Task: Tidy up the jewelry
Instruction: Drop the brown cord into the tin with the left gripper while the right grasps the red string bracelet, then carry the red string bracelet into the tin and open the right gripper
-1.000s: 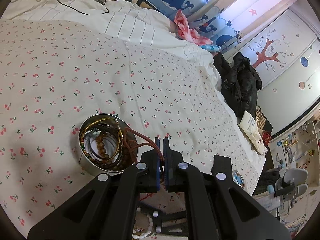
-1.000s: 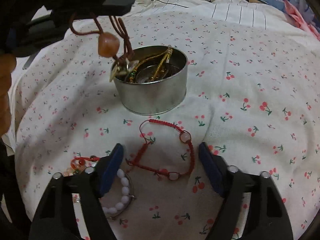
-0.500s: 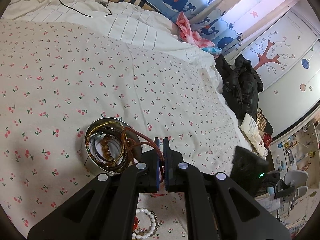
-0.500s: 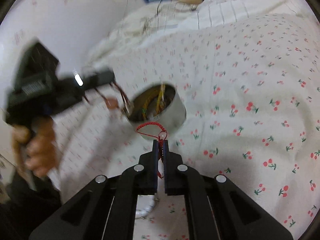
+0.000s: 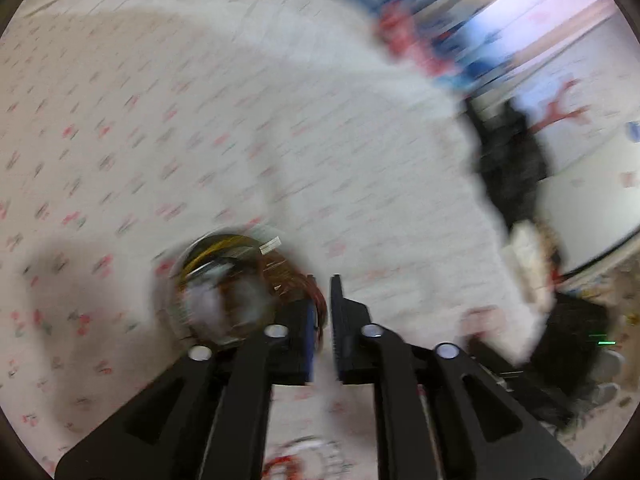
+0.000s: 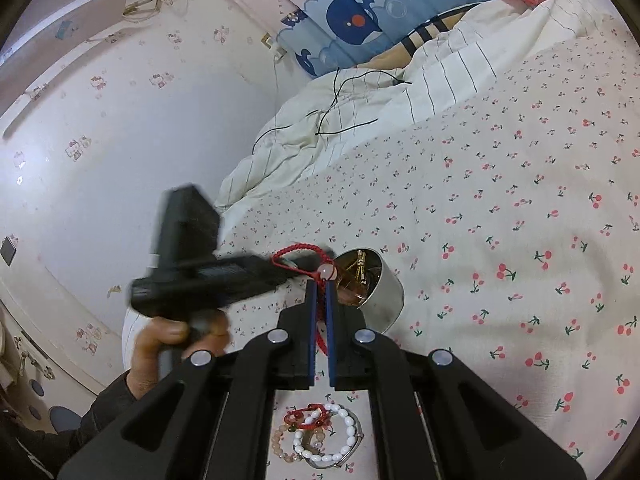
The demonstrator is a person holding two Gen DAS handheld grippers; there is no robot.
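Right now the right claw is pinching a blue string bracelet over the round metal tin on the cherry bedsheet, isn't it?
Not quite. The string bracelet is red, not blue; only the claw's pads are blue. The right wrist view shows the right claw pinching it over the round metal tin on the cherry bedsheet.

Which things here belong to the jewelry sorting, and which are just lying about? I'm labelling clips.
Job: red cord bracelet in the right gripper; tin; loose bracelets; left gripper.
Lying about: black cable, striped duvet, whale curtain.

Cherry-print sheet (image 6: 500,208); striped duvet (image 6: 360,120); whale curtain (image 6: 360,16); black cable (image 6: 336,120)
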